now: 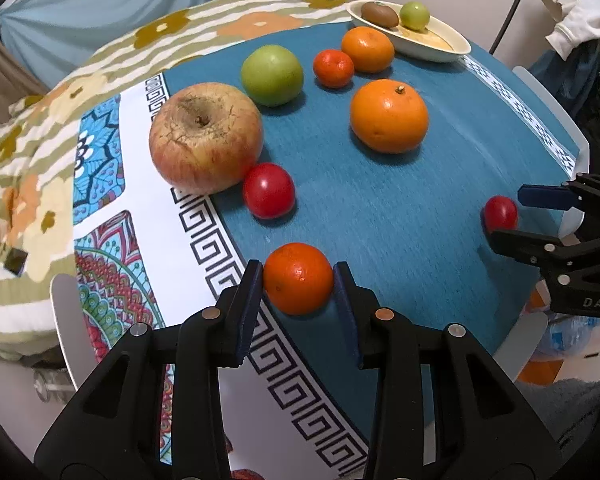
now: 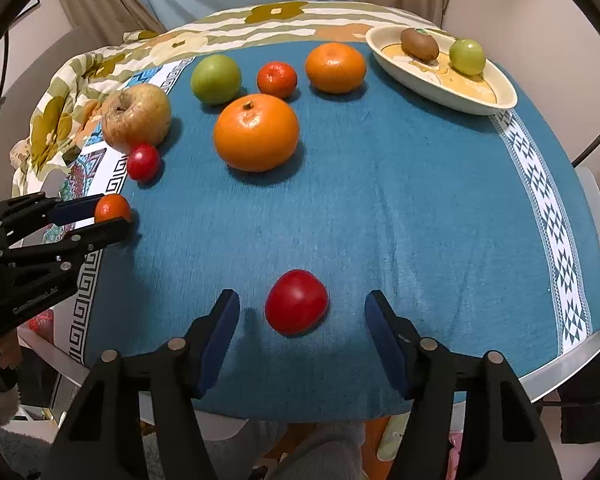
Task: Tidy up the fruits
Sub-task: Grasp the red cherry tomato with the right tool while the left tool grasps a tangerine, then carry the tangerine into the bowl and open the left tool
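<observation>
My left gripper is shut on a small orange mandarin that sits on the blue cloth near its patterned border, both pads pressing its sides. The right wrist view shows this left gripper at the left edge around the same mandarin. My right gripper stands open astride a red tomato, with a gap on each side of it. The same tomato lies between the right gripper's fingers at the right of the left wrist view. A cream oval plate at the back right holds a kiwi and a small green fruit.
On the cloth lie a big orange, a flatter orange, a small mandarin, a green apple, a wrinkled apple and a second tomato. A floral blanket is heaped along the far left table edge.
</observation>
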